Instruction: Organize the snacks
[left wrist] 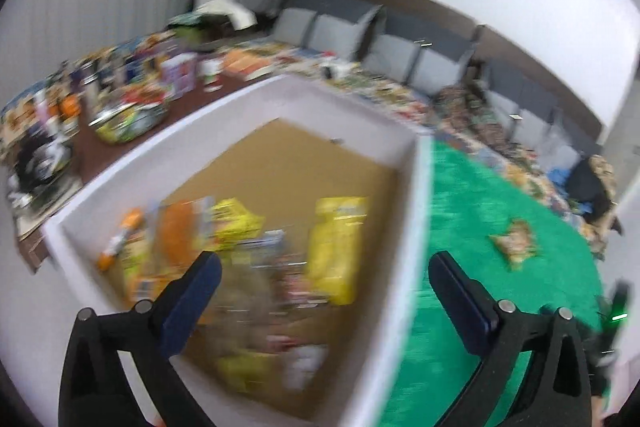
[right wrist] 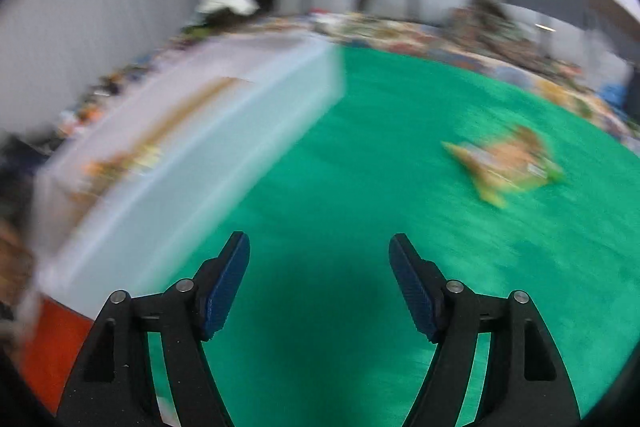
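Most snack packets (left wrist: 336,247) already lie in the white box (left wrist: 248,99) under the left claw (left wrist: 324,275), its jaws wide apart and empty. One packet (right wrist: 508,163) remains on the green mat (right wrist: 360,147), ahead of the right claw (right wrist: 320,255), also apart, empty.

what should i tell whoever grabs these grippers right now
Left gripper: open, empty, above the white box.
Right gripper: open, empty, over the green mat.
Done: several snack packs, including a yellow bag, lie in the box.
Left: one snack packet lies alone on the mat, right of the box. Frames are blurred; labels unreadable.
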`<action>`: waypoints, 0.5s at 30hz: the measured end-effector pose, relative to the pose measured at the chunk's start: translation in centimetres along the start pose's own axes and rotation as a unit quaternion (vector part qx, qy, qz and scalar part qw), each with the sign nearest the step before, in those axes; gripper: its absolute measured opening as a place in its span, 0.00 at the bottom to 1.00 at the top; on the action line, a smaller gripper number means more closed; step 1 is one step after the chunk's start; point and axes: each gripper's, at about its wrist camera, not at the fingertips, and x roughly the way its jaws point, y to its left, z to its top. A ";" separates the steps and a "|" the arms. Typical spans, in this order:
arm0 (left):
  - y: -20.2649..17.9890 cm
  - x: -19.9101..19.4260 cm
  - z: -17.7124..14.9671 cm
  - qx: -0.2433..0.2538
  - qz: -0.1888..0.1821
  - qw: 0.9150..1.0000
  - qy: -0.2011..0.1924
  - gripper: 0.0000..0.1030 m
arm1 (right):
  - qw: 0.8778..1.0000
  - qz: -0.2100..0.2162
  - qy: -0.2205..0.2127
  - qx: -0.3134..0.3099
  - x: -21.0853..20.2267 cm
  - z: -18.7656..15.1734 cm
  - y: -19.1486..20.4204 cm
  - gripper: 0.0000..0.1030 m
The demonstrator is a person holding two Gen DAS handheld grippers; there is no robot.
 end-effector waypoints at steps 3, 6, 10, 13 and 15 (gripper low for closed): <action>-4.7 0.2 -0.6 0.024 -0.052 0.998 0.007 1.00 | 0.998 -0.054 0.016 0.030 0.2 -2.7 -5.2 0.73; -10.0 2.4 -2.6 0.059 -0.091 0.993 0.045 1.00 | 0.994 -0.090 0.019 0.060 -1.0 -5.4 -9.7 0.73; -15.7 6.7 -6.6 0.105 -0.103 0.985 0.095 1.00 | 0.990 -0.112 0.023 0.088 -2.1 -7.4 -13.7 0.73; -18.8 10.5 -9.4 0.127 -0.100 0.978 0.133 1.00 | 0.988 -0.122 0.023 0.092 -2.4 -8.5 -15.6 0.73; -20.3 13.0 -10.8 0.134 -0.092 0.975 0.151 1.00 | 0.988 -0.125 0.025 0.093 -2.1 -9.1 -16.5 0.73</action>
